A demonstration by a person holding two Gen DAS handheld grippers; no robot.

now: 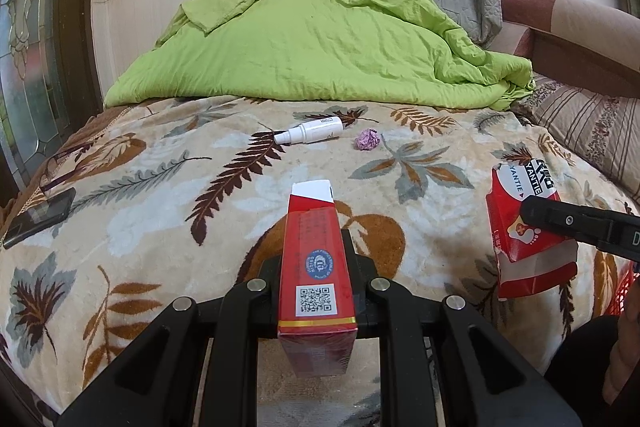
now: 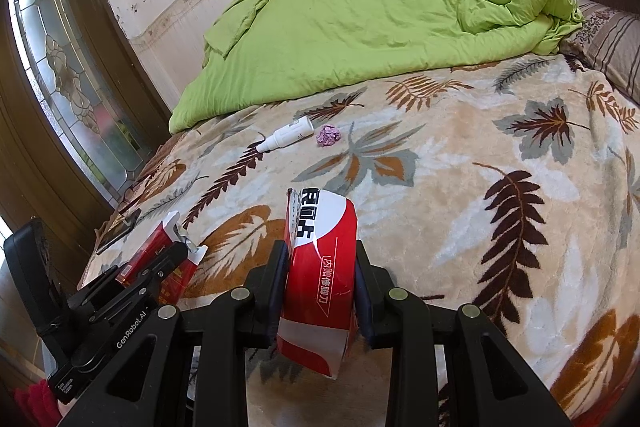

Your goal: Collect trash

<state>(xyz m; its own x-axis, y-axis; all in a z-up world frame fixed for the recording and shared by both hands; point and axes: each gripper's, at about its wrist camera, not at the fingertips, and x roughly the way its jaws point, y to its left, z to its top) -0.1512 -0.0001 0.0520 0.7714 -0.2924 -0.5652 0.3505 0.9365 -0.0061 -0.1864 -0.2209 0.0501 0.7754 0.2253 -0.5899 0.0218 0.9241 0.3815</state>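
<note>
- Now my left claw (image 1: pixel 316 267) pinches a slim red carton (image 1: pixel 316 259), held above the bed (image 1: pixel 160 187).
- My right claw (image 2: pixel 320 279) pinches a torn red packet (image 2: pixel 320 267).
- Farther on the bed lie a white spray bottle (image 1: pixel 310 131) and a purple paper ball (image 1: pixel 367 139).

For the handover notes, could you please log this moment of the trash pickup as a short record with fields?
surface: leaf-print blanket on a bed
left gripper: shut on red carton, open flap forward
right gripper: shut on torn red packet
still lying on blanket: white spray bottle, crumpled purple paper
also there: dark phone, green quilt
</note>
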